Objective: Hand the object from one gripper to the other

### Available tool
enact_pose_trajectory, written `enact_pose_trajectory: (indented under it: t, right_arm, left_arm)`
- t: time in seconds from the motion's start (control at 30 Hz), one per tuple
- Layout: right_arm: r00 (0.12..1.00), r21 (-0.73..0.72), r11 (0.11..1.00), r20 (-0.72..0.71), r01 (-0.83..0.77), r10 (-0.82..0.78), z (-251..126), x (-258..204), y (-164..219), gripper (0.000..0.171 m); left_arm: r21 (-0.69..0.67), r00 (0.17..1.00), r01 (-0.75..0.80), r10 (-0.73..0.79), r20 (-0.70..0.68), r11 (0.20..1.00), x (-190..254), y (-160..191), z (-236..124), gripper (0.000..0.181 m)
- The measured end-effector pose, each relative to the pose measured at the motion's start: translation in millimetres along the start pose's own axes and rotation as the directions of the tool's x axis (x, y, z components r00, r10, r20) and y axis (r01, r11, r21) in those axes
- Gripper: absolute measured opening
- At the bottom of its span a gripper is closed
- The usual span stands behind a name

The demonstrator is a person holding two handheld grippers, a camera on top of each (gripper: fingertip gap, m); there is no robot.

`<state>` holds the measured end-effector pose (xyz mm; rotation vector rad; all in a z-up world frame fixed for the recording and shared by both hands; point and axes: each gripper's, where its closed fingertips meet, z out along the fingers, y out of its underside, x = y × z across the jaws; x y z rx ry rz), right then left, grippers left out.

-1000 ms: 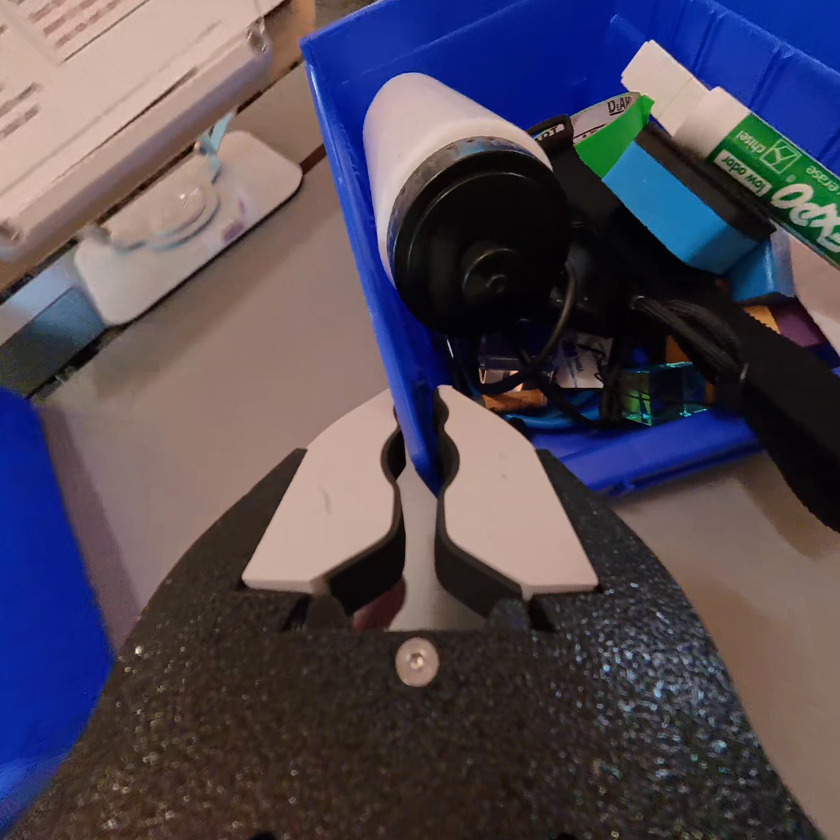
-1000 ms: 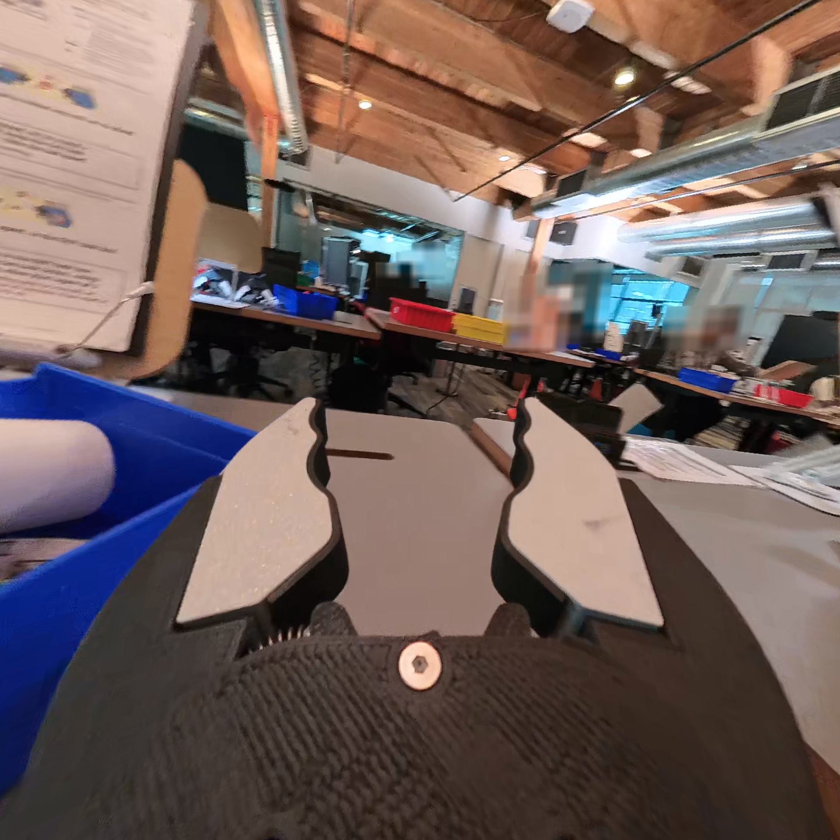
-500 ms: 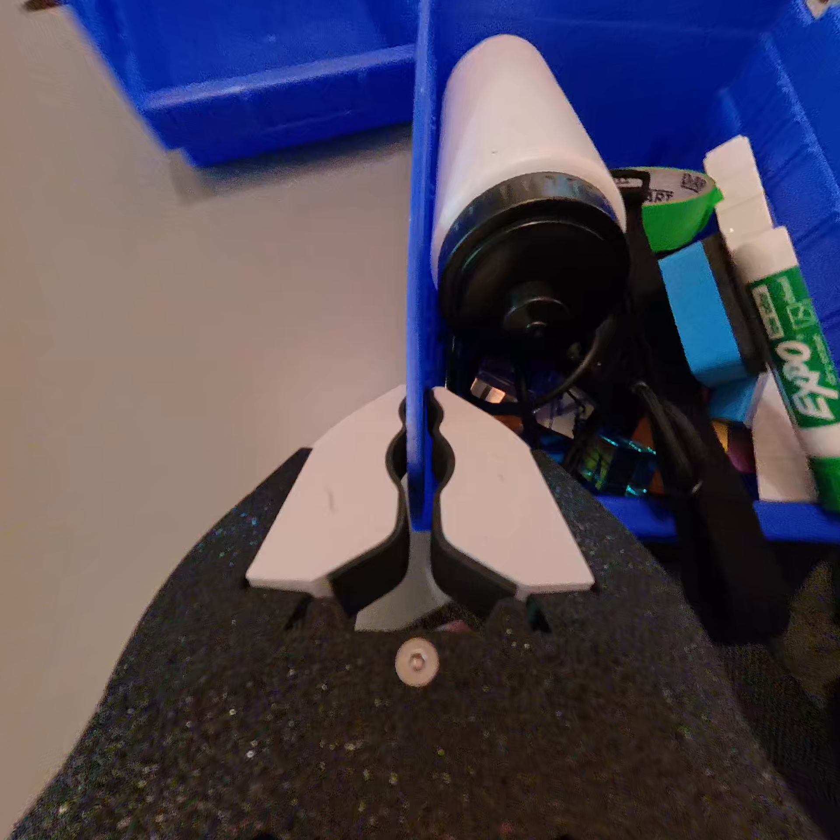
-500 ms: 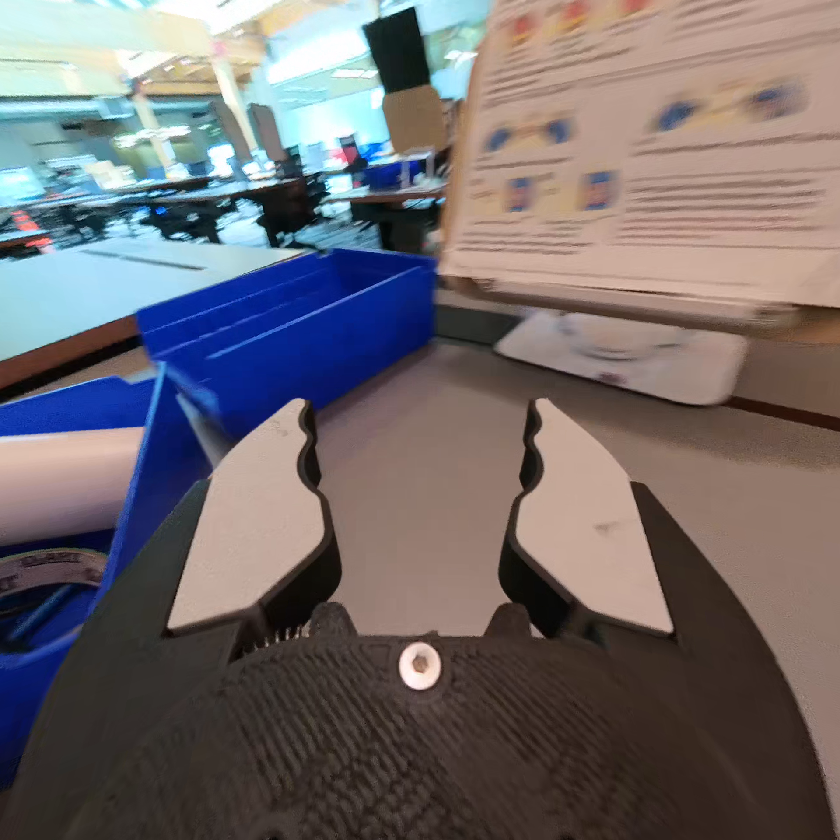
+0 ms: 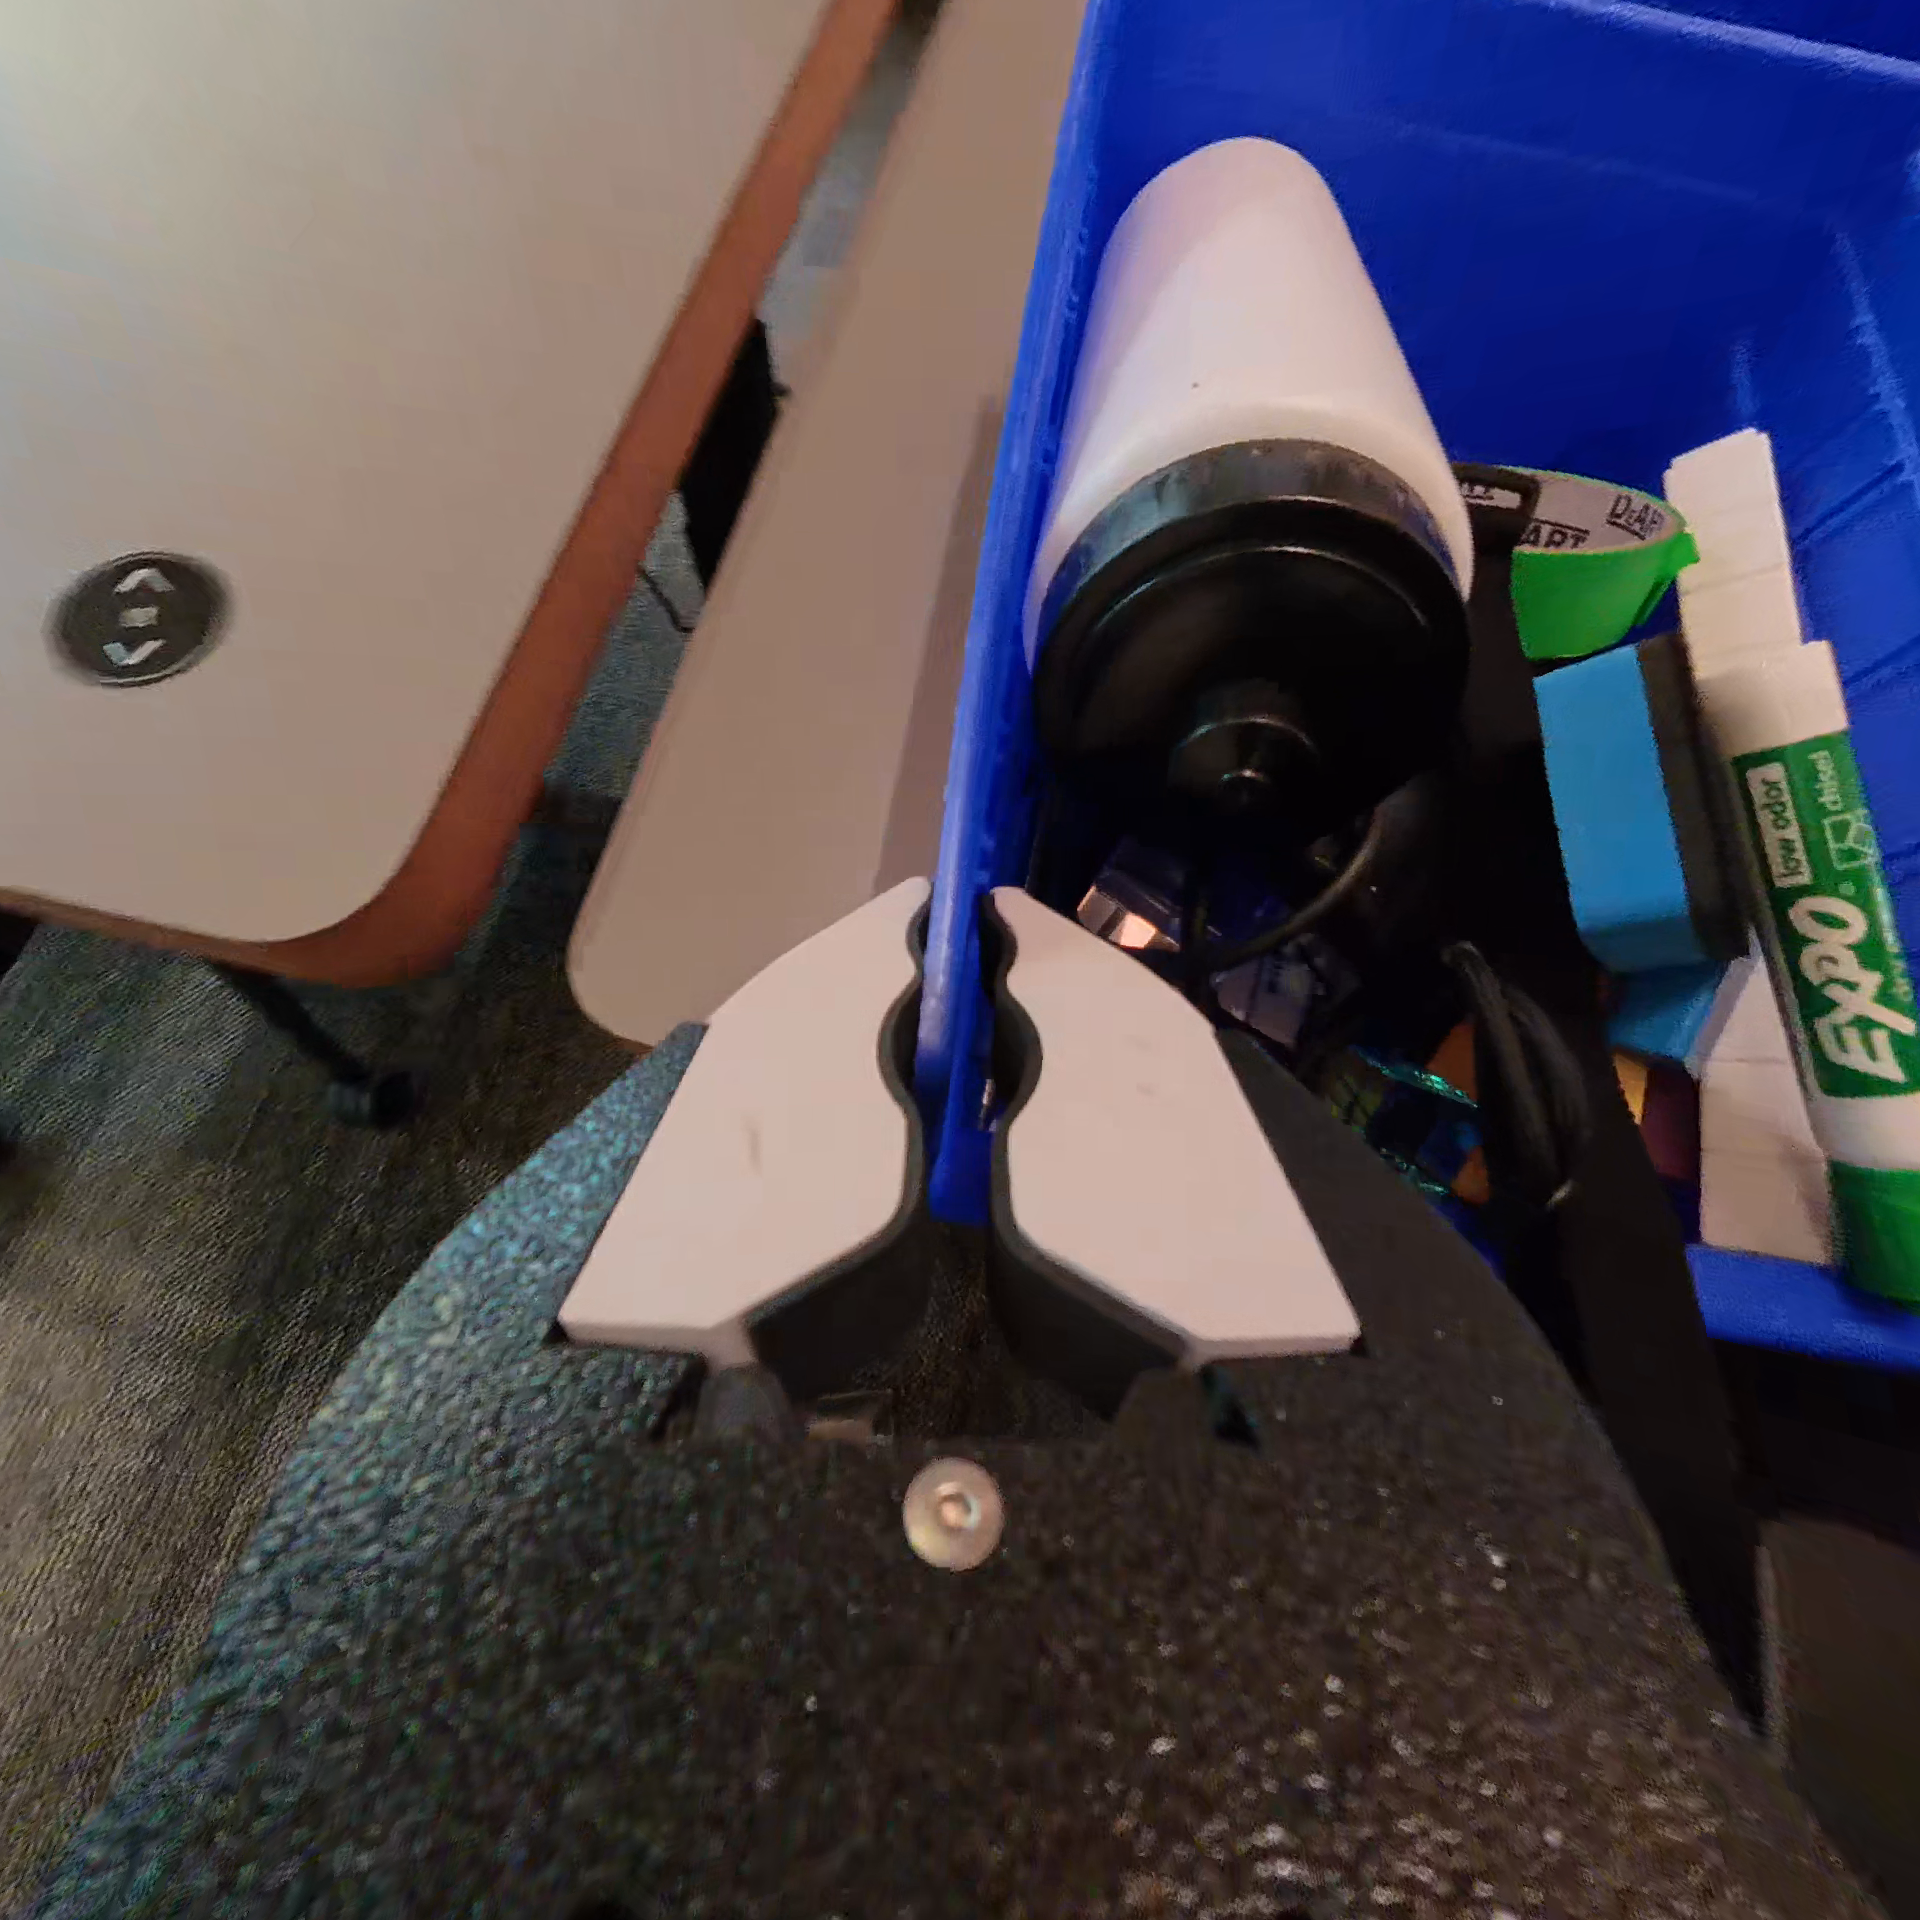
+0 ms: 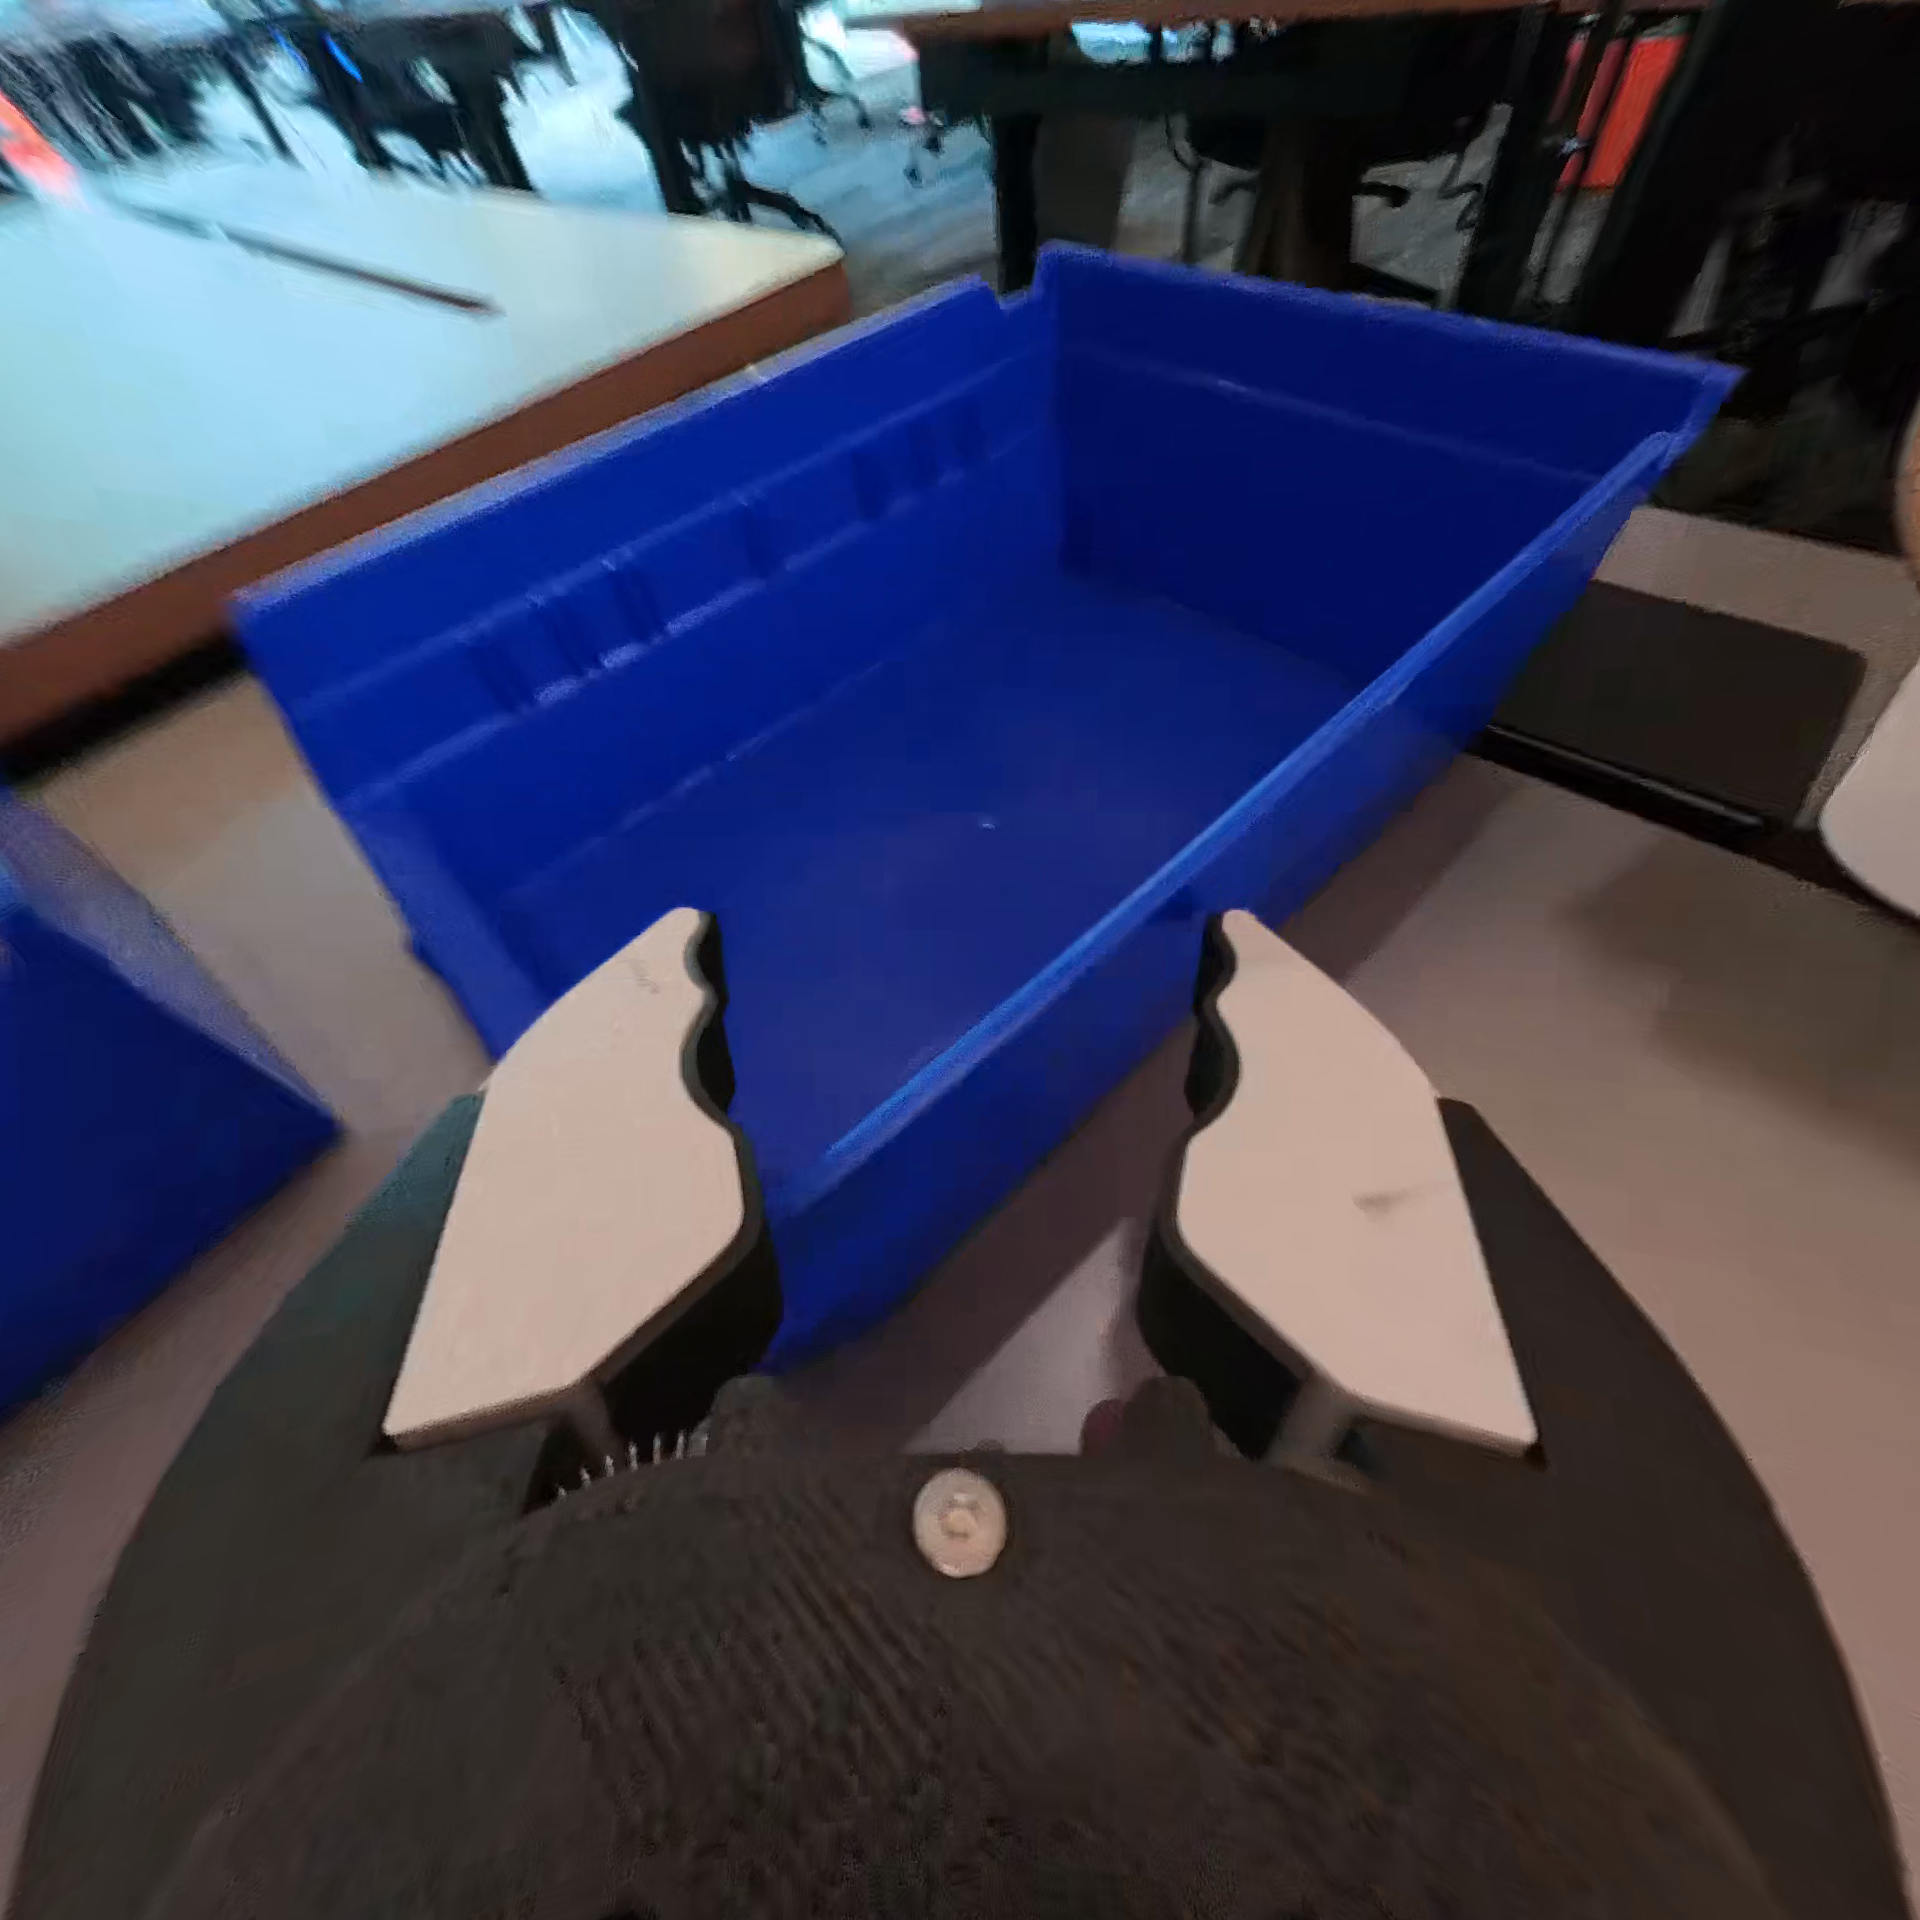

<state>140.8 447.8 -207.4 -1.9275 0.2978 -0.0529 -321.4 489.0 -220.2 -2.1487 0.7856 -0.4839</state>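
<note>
So on my left cam, the left gripper point(image 5: 956, 935) has its fingers point(image 5: 758, 1132) pinched tight on the side wall of the full blue bin point(image 5: 1455, 208), one finger outside the wall, the other inside. That bin looks lifted and tilted, since I can see carpeted floor point(image 5: 156, 1195) underneath and the desk point(image 5: 790, 623) edge off to the left.

Stuff inside the bin:
- a white bottle with a black cap point(image 5: 1236, 436) lying along the gripped wall, cap end toward the camera
- a roll of green tape point(image 5: 1590, 571) just behind the cap
- a green dry-erase marker point(image 5: 1829, 935) on the right side, lying over some white blocks point(image 5: 1756, 1122)
- a light blue block point(image 5: 1610, 800) between the tape and the marker
- black cords and a black strap point(image 5: 1527, 1091) tangled in the middle, plus some shiny little bits below I can't really make out

There's a second desk with a wood-coloured edge point(image 5: 312, 364) on the left, with a round metal button thing point(image 5: 138, 620) set in its top.

On my right cam, the right gripper point(image 6: 961, 997) has its fingers point(image 6: 592, 1174) spread wide with nothing between them. It's hovering just over the near corner of an empty blue bin point(image 6: 644, 623) sitting on the desk point(image 6: 1610, 1039). The corner of another blue bin pokes in at the far left of that view, blurry; can't tell if it's the one my left side is holding. Background is just fuzzy desks and chair legs.
</note>
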Motion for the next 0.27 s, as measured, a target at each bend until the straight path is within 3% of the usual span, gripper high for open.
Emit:
enact_pose_trajectory:
  t: [0.03,0.13,0.27]
  right_arm:
    - [1.000,0.023,1.000,-0.004,0.012,-0.012,3,2,-3,0.085]
    - [0.999,0.015,1.000,-0.046,0.022,-0.021,5,21,-6,0.058]
    - [0.988,0.004,0.996,-0.131,0.084,-0.083,-17,62,-6,0.006]
  left_arm:
    - [0.005,0.999,0.011,-0.011,0.030,1.000,-5,-2,1,0.005]
    - [0.022,0.997,0.008,-0.010,0.071,1.000,-13,-6,6,0.004]
    - [0.053,0.998,0.012,-0.016,0.063,0.999,-14,-13,14,0.004]
